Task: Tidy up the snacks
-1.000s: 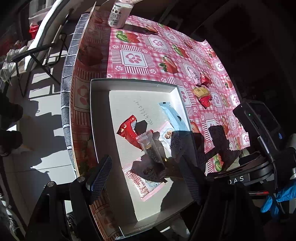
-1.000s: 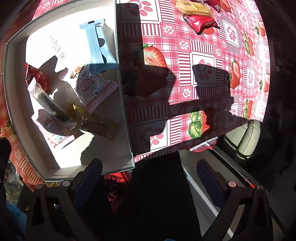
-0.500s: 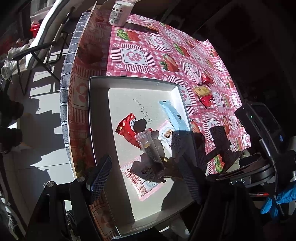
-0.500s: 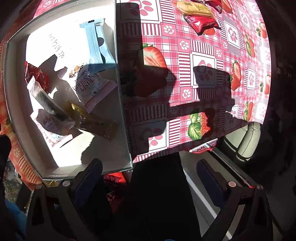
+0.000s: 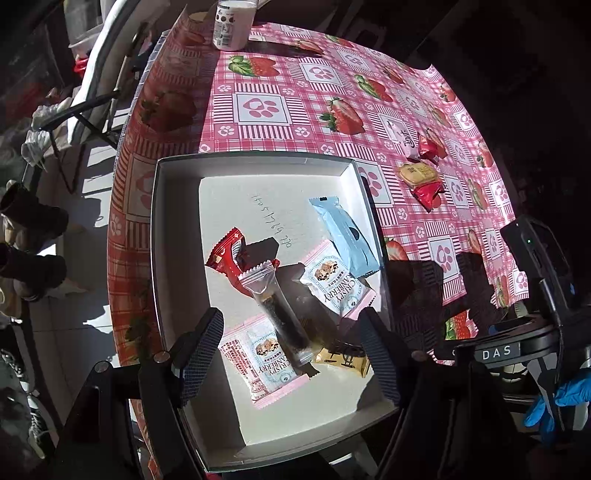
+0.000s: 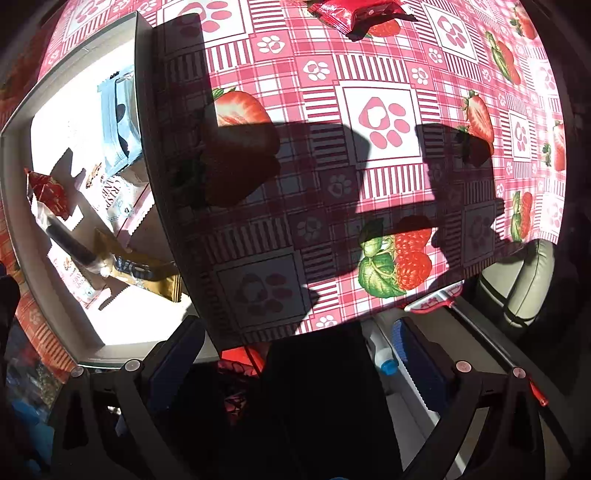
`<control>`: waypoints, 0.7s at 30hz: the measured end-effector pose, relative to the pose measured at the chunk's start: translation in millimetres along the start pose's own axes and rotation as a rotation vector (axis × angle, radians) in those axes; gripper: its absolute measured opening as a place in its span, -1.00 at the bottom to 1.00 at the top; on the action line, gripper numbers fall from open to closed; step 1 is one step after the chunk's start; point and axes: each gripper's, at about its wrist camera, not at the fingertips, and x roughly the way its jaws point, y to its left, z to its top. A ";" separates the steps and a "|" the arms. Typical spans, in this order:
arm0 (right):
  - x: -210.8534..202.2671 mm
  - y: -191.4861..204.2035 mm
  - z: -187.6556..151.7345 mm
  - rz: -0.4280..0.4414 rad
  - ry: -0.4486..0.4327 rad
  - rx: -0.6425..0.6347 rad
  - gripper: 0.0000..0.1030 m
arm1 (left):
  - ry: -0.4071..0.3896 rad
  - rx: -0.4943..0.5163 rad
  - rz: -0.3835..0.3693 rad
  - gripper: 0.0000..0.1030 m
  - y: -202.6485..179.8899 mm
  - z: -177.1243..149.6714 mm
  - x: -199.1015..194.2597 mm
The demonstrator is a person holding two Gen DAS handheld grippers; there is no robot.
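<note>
The left view shows the whole box with six snacks, three more on the table. The right view crops them. Left gripper and right gripper gape empty.

The red packet is cut off by the right wrist view's top edge. In the box, the clear wrapper partly hides a pink packet and the gold bar.

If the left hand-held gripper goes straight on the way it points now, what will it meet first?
Probably the clear plastic packet with a dark bar, lying between the open left hand-held gripper's fingers inside the white cardboard box; depth is uncertain.
</note>
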 end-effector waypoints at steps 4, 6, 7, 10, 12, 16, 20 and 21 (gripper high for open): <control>0.0 -27.1 15.1 0.041 -0.064 -0.067 0.98 | -0.016 -0.056 0.091 0.53 -23.3 4.9 0.5; 1.4 -42.8 20.1 0.055 -0.089 -0.120 0.98 | -0.020 -0.095 0.128 0.53 -38.3 4.8 -0.5; 1.8 -51.3 21.3 0.056 -0.098 -0.140 0.98 | -0.021 -0.114 0.133 0.53 -46.2 3.6 -1.3; 7.2 -87.3 28.9 0.076 -0.126 -0.166 0.98 | -0.020 -0.172 0.153 0.53 -71.2 -3.0 -4.2; 14.1 -108.8 33.8 0.054 -0.135 -0.161 0.98 | -0.004 -0.214 0.145 0.53 -83.0 -10.3 -5.8; 33.5 -129.7 46.2 0.049 -0.145 -0.184 0.98 | 0.049 -0.207 0.160 0.53 -102.8 -22.9 -10.1; 47.6 -132.5 52.4 0.072 -0.164 -0.191 0.98 | 0.052 -0.173 0.175 0.53 -110.2 -25.8 -17.9; 50.3 -132.1 53.1 0.080 -0.168 -0.186 0.98 | 0.050 -0.164 0.168 0.53 -110.8 -24.8 -17.9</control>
